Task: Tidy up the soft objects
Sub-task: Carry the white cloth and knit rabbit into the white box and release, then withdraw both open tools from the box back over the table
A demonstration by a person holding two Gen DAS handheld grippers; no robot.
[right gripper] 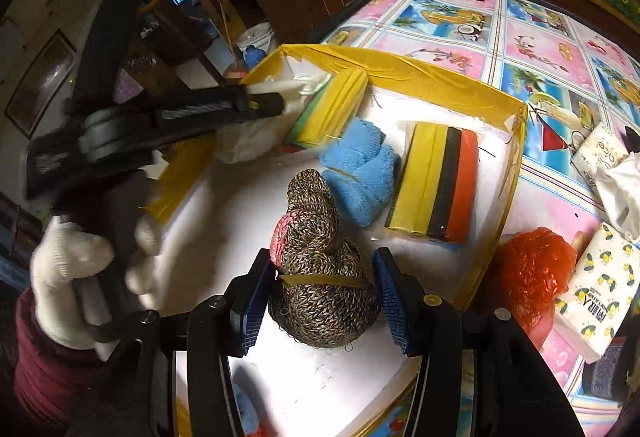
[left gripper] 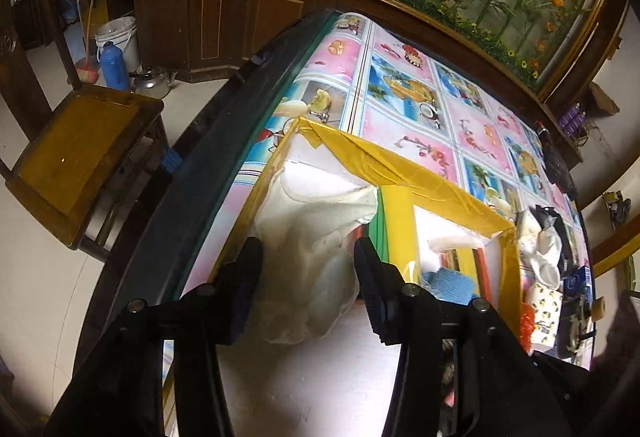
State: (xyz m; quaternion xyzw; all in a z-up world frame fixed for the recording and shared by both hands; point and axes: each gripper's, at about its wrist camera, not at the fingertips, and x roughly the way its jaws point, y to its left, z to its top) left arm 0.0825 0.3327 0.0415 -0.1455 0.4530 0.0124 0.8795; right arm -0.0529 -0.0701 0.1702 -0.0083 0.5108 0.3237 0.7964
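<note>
Two grippers work over the white tray: left gripper fingers part-open, straddling the white cloth at its far-left corner; right gripper fingers clamp the knitted bundle, next requiring placement inside.

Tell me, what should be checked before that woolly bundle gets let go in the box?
1. Grip on the bundle: ok. The right gripper has its pads against both sides of the knitted bundle.
2. Bundle inside the box: ok. It is within the yellow-taped box, over its white floor.
3. Free spot: ok. There is bare floor around it, on the near side of the blue towel.
4. Bundle resting on the floor: cannot tell.
5. Other gripper clear: ok. The left gripper is in the box's far left corner, jaws open around the white bag.
</note>
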